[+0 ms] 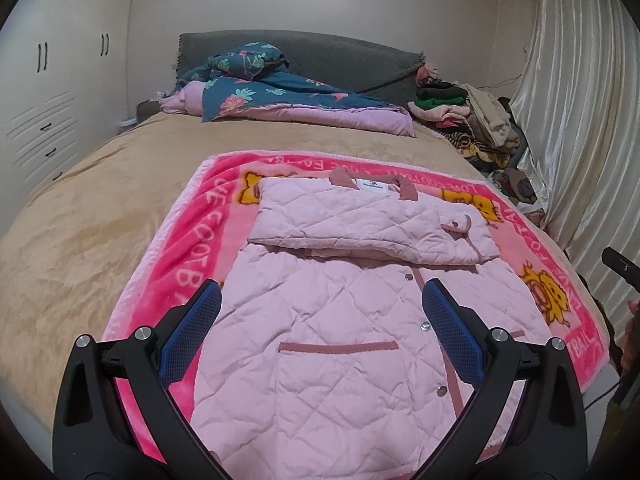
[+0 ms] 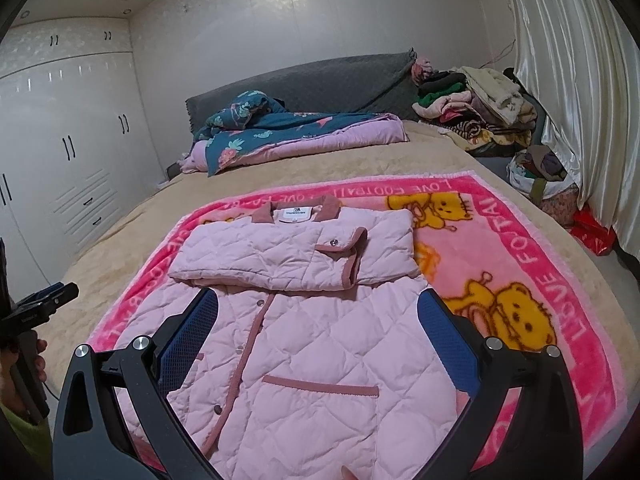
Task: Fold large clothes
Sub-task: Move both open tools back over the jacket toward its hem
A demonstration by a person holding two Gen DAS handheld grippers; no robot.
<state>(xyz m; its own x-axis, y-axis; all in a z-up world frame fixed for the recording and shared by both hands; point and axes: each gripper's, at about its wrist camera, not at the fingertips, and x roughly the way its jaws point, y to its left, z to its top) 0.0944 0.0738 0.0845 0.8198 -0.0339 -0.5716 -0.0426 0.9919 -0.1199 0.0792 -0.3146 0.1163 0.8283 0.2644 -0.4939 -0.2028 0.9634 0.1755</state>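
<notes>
The pink fleece blanket (image 2: 532,240) carries readable lettering along its border, "LOVE FOOTBALL" repeated, beside yellow cartoon bears. A white neck label (image 2: 295,213) sits inside the jacket's collar; its print is too small to read.

The pink quilted jacket (image 1: 340,320) lies front up on the blanket on the bed (image 1: 100,208), long axis running 6 to 12 o'clock, collar at 12, hem at 6. Both sleeves are folded across the chest in a band lying 9 to 3.

The left tongs (image 1: 322,304) and right tongs (image 2: 318,312) both stand wide apart above the lower jacket, gripping nothing.

Bare bed spreads toward 9 o'clock; a folded quilt (image 1: 288,100) lies at 12, piled clothes (image 1: 472,120) at 2.
</notes>
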